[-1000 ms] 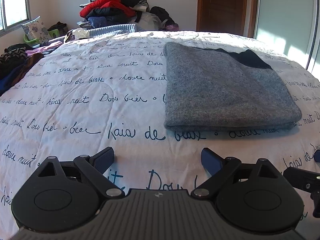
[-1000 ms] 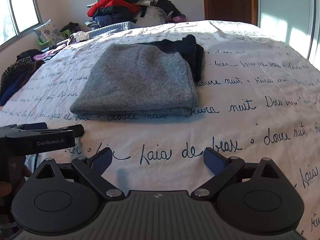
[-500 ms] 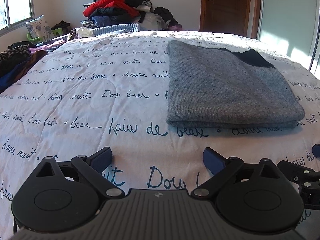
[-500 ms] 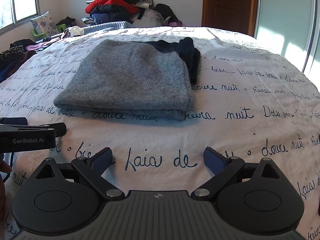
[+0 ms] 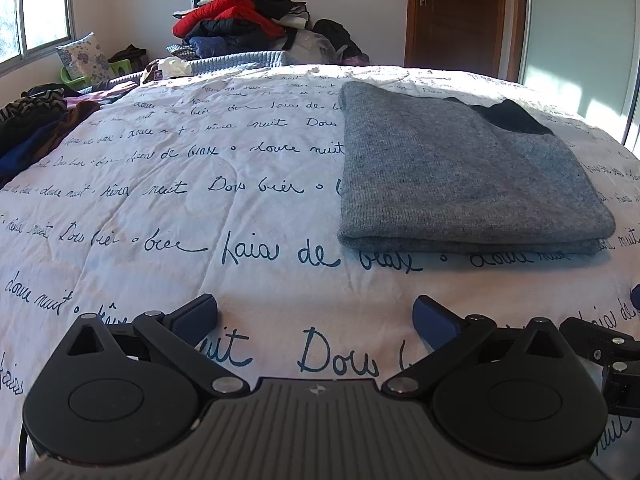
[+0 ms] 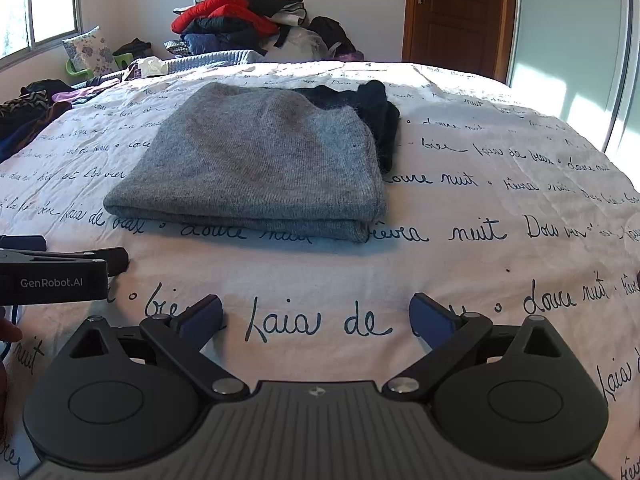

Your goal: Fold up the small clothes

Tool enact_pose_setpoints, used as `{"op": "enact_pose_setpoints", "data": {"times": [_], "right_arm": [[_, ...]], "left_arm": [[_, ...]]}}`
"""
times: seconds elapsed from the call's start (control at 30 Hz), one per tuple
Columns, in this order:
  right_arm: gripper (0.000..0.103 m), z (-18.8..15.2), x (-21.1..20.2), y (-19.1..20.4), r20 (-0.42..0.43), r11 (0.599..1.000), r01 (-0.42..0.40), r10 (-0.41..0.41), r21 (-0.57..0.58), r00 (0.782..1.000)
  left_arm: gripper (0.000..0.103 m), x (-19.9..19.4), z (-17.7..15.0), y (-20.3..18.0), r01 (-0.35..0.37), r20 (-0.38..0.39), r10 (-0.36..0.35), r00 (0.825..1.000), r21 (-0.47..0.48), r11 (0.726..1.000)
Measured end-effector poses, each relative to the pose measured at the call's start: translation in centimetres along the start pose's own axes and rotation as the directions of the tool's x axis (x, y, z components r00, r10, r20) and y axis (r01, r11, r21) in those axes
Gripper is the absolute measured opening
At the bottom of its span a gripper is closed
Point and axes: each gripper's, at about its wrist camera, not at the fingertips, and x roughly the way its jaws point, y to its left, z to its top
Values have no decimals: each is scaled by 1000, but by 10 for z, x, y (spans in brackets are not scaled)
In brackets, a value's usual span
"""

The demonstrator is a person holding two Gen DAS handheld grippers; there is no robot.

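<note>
A grey knit sweater (image 5: 460,176) lies folded flat on the white bedspread with blue script (image 5: 160,200). Under its far right corner a black garment (image 5: 508,118) sticks out. My left gripper (image 5: 314,312) hovers over bare bedspread in front of the sweater's near left corner. Its jaws are opening, with nothing between them. In the right wrist view the same sweater (image 6: 264,160) and black garment (image 6: 376,112) lie ahead. My right gripper (image 6: 316,312) stands open and empty, short of the sweater's near edge. The left tool's black housing (image 6: 52,282) shows at that view's left edge.
A heap of clothes (image 5: 240,20) with a red jacket rises beyond the bed's far edge. More dark clothes (image 5: 32,120) lie along the left side. A brown door (image 5: 460,12) and a pale sliding panel (image 5: 580,52) stand at the back right.
The right wrist view has swung a little, so the sweater sits more centred. The left jaws stand slightly wider. The sweater has not moved.
</note>
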Motion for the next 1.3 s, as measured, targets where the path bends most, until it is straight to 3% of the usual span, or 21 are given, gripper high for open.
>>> {"op": "enact_pose_setpoints", "data": {"times": [0.23,1.3], "right_arm": [[101,3,0,-4,26,998,55,-55,-13,998],[103,-7,9,-12,20,999,29,-29,25,999]], "left_arm": [[102,-1,-2,-1,-9,10,9,1000,2,1000],[103,0,-4,4,17,15,-16,1000,-44,999]]}}
